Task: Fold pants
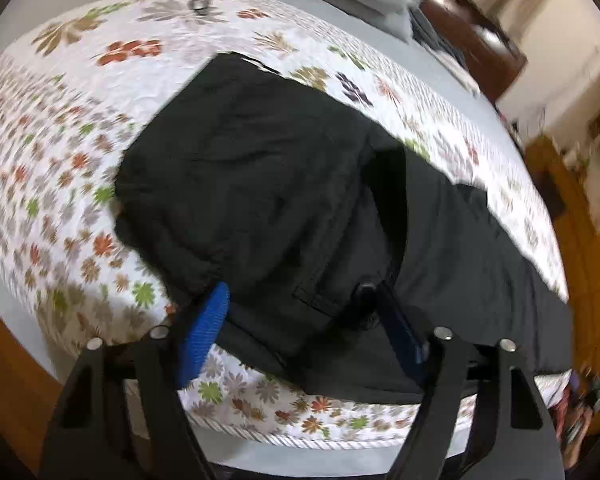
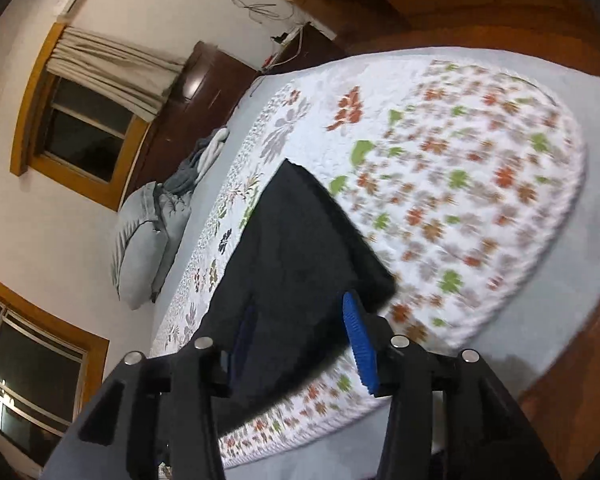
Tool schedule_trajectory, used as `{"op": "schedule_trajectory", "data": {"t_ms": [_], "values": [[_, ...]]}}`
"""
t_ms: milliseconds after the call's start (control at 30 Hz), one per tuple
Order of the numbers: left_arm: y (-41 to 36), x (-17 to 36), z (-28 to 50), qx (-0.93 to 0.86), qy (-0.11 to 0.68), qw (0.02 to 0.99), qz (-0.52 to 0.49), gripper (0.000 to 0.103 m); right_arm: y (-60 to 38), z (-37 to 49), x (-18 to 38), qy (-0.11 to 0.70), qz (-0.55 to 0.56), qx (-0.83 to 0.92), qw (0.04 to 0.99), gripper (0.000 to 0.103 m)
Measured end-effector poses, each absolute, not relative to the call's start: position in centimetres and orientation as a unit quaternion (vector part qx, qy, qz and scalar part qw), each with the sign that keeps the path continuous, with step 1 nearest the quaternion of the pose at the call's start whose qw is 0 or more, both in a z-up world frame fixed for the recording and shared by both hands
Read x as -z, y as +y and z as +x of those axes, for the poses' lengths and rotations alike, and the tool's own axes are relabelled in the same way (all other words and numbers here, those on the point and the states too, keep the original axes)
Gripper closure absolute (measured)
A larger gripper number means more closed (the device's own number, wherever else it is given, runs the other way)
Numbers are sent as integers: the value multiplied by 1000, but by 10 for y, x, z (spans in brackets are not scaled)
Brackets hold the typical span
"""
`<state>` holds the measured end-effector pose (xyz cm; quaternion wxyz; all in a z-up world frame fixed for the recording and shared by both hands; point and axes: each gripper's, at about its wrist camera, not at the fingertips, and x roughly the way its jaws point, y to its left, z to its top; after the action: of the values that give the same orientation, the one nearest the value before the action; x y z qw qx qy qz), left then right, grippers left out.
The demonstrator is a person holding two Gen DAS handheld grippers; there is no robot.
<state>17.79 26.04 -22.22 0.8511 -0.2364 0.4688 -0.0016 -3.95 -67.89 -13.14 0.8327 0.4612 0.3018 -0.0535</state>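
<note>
The black pants [image 1: 268, 184] lie partly folded on the flowered quilt [image 1: 60, 128], soft and limp, best pinched at a near edge, with the left gripper [image 1: 300, 332] and right gripper [image 2: 300, 344] both spread wide, holding nothing.

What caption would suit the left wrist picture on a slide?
Left gripper, jaws open, over black pants lying on a floral quilt.

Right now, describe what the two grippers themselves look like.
The left gripper and right gripper match: black angular plastic frames with cut-out slots, round silver bolt heads on top, and blue ribbed pads lining the fingers. No cables, markings or sleeves are visible.
</note>
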Motion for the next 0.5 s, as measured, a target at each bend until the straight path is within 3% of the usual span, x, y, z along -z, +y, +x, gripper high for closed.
{"op": "schedule_trajectory", "data": {"t_ms": [200,500], "values": [[265,193,152,7,414,875,-251,17,-686,-54,151,276,521,45,806,47],[281,227,153,-35,460,840,-287,15,-682,-41,183,270,559,38,783,40]]}}
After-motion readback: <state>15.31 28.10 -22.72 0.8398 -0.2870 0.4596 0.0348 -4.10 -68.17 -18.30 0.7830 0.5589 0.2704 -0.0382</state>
